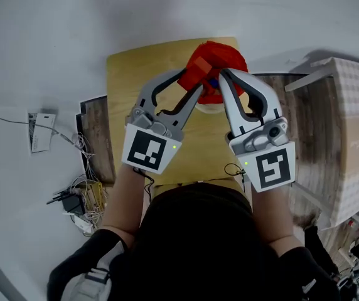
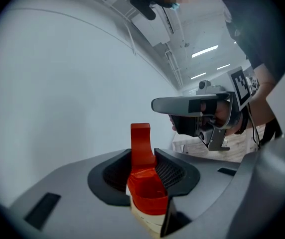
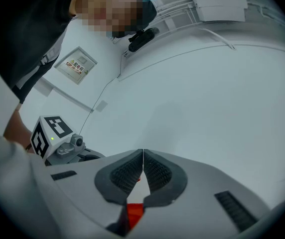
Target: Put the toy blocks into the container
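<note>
Above the wooden table (image 1: 129,86) hangs a red container (image 1: 220,58), with both grippers meeting at its near side. My left gripper (image 1: 199,88) is shut on an upright red strip of the container (image 2: 141,148); a cream-coloured part shows just under it. My right gripper (image 1: 222,74) has its pads closed tip to tip (image 3: 142,156). Some red (image 3: 135,215) shows low in the gap behind the pads, and I cannot tell whether it is pinched. A small blue piece (image 1: 212,83) peeks out between the two gripper tips. No other blocks are visible.
A tangle of cables and plugs (image 1: 79,193) lies on the floor to the left, beside a white paper-like item (image 1: 41,130). A pale checked box or cabinet (image 1: 355,124) stands at the right. Dark planked flooring (image 1: 311,124) borders the table.
</note>
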### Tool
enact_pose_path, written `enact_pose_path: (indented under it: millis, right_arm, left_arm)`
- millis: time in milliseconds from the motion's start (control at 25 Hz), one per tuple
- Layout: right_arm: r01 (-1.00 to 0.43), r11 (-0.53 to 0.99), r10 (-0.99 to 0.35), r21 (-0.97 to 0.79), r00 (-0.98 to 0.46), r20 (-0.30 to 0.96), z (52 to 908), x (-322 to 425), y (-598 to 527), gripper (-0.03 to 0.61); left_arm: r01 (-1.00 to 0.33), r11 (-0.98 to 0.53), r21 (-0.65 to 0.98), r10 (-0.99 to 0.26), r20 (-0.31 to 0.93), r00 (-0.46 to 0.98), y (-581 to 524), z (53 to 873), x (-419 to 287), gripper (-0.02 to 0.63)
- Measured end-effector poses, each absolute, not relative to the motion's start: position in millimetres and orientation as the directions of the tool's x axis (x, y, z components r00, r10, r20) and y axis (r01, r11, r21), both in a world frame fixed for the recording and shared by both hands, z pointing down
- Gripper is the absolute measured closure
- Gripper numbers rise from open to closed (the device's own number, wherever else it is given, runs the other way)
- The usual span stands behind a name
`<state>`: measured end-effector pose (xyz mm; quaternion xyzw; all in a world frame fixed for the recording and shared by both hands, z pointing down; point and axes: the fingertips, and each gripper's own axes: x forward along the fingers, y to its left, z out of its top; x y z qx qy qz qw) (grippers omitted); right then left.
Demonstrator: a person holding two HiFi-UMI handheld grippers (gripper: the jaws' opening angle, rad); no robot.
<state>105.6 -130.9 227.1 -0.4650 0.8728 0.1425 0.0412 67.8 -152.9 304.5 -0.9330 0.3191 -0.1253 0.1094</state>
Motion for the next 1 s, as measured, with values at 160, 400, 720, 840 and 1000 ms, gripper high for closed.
enact_pose_path:
  millis: [160,400,720,840,1000]
  right_arm:
    - [-0.825,0.535,-0.801,0.182,-0.564,-0.2,234.1,116.4,-137.5,0.55]
    - [-0.821,0.542,-0.802,0.177,-0.569,-0.182,243.3,134.5,-147.6,0.551]
    - [-0.817,0.553,-0.798,0.163,-0.576,-0.177,248.3,150.3,-154.0,0.549]
    - [-0.813,0.559,-0.794,0.161,-0.581,-0.177,249.5,153.1,-152.4,0.551]
    - [-0.807,0.57,-0.789,0.153,-0.59,-0.173,252.1,156.1,-151.5,0.55]
  left_arm:
    - [-0.53,-0.783,-0.326,-0.611,0.244,0.753,-158.5,321.6,80.8,0.463]
    - [-0.488,-0.771,-0.408,-0.637,0.485,0.599,-176.8,365.2,87.0,0.463]
    - [-0.488,-0.8,-0.349,-0.598,0.533,0.599,-176.5,381.5,100.9,0.462]
    - [-0.487,-0.802,-0.345,-0.594,0.55,0.587,-175.3,386.8,102.5,0.462]
    - [-0.488,-0.824,-0.289,-0.552,0.604,0.575,-171.9,406.9,104.9,0.312]
